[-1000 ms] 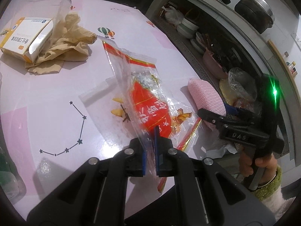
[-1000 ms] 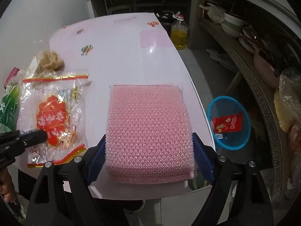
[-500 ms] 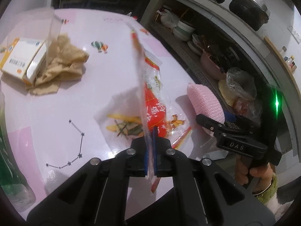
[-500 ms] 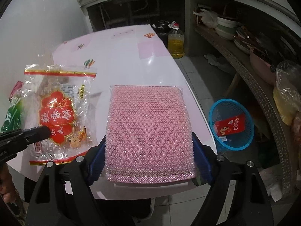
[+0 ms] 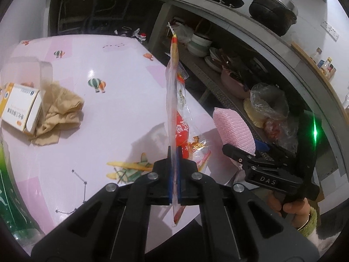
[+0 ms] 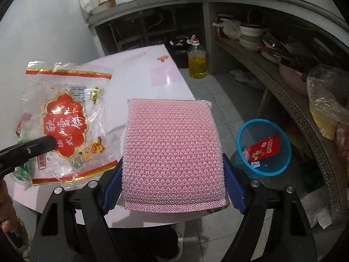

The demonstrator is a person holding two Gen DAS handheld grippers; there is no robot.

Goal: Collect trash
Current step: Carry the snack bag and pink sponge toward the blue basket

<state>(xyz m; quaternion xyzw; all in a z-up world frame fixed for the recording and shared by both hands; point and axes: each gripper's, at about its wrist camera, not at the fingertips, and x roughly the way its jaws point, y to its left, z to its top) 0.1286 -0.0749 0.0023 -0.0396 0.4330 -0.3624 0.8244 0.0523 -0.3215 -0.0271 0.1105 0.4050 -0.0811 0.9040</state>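
Nearest you, your left gripper (image 5: 173,170) is clenched on the lower part of the clear snack wrapper (image 5: 175,100), which stands edge-on and upright between the blue pads, clear of the table (image 5: 122,91). A short tail of film hangs below the pads. The grip looks sound, but thin film slips easily, so keep the jaws fully closed and avoid any sharp swing.

Your right gripper (image 6: 172,187) is grasping the pink mesh scouring pad (image 6: 172,150) across its width, with the blue pads pressing on both side edges. The pad is soft and bulges slightly between them. Hold that pressure as it is; more squeeze would only fold it.

In the right wrist view, the wrapper (image 6: 67,126) hangs just to the left of the pad, apart from it. Keep the two items separated while you carry them, so neither drags the other loose.

Further out, the blue mesh basket (image 6: 264,150) stands on the floor beyond the table edge, on your right side, with a red packet (image 6: 262,149) already inside. Judged from the task, that is the destination. Bring each gripper directly above the rim before letting go; the light wrapper could drift if released high.

Still on the table, well apart to the left: a crumpled brown paper (image 5: 59,111) touching a white and orange box (image 5: 20,107).
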